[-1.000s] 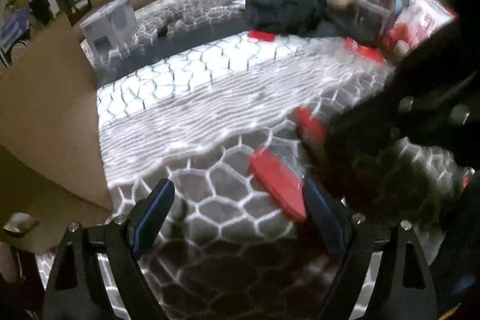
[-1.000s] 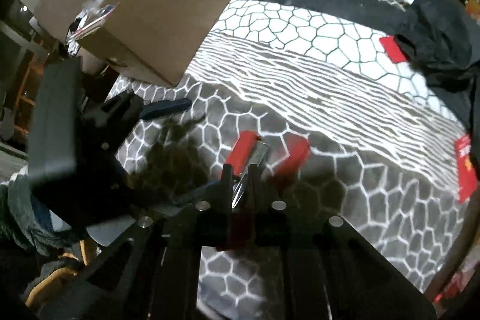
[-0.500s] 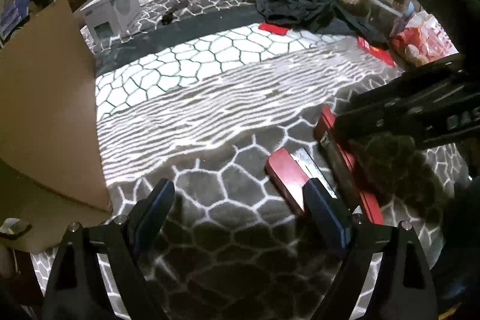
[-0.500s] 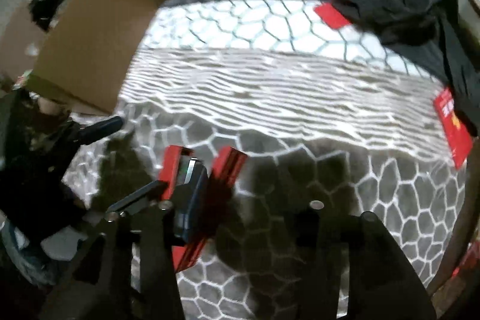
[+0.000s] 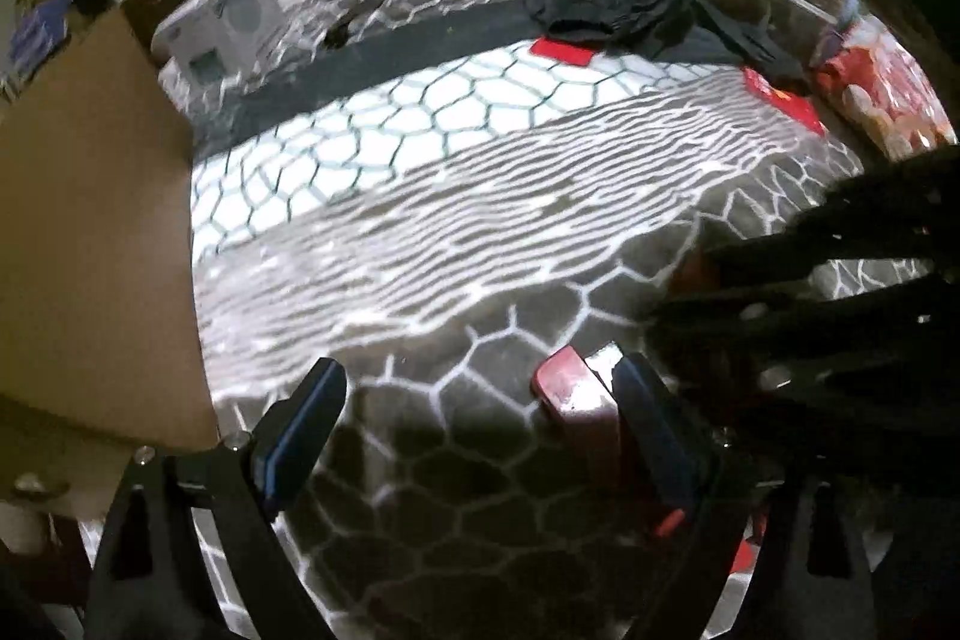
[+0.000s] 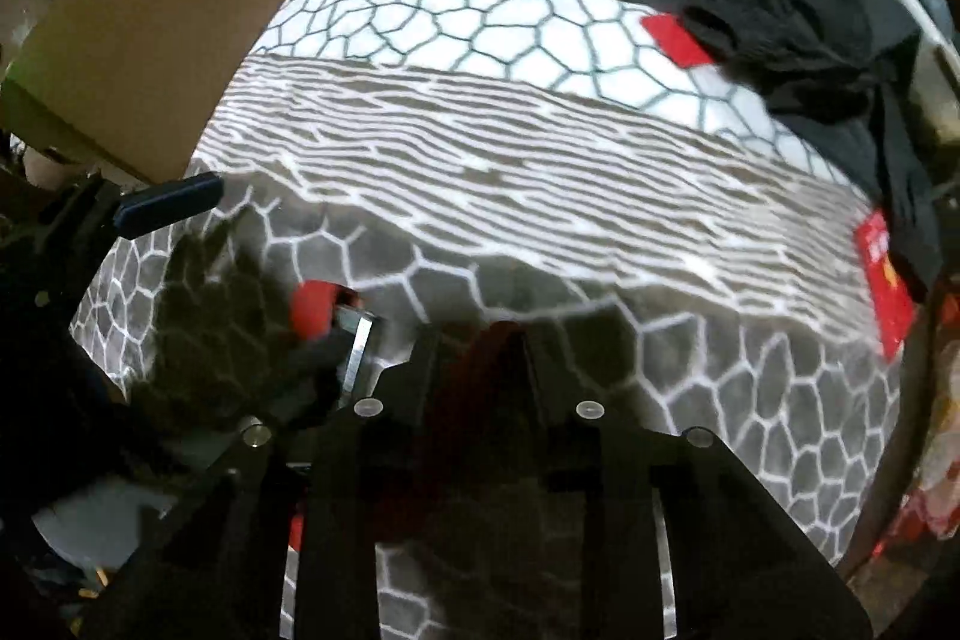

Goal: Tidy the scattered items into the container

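Red packet [image 6: 474, 346] between closing right tongs [image 6: 477, 340] | left tongs [image 5: 480, 400] wide, empty

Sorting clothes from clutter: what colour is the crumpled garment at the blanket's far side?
Black. The garment shows best in the right wrist view.

Both wrist views close above the patterned blanket [image 5: 480, 220], angled steeply down, sharing the red packets [image 5: 576, 388].

Red packets [image 5: 577, 394] scattered on patterned blanket [image 5: 420, 244] beside cardboard box [image 5: 90, 232]
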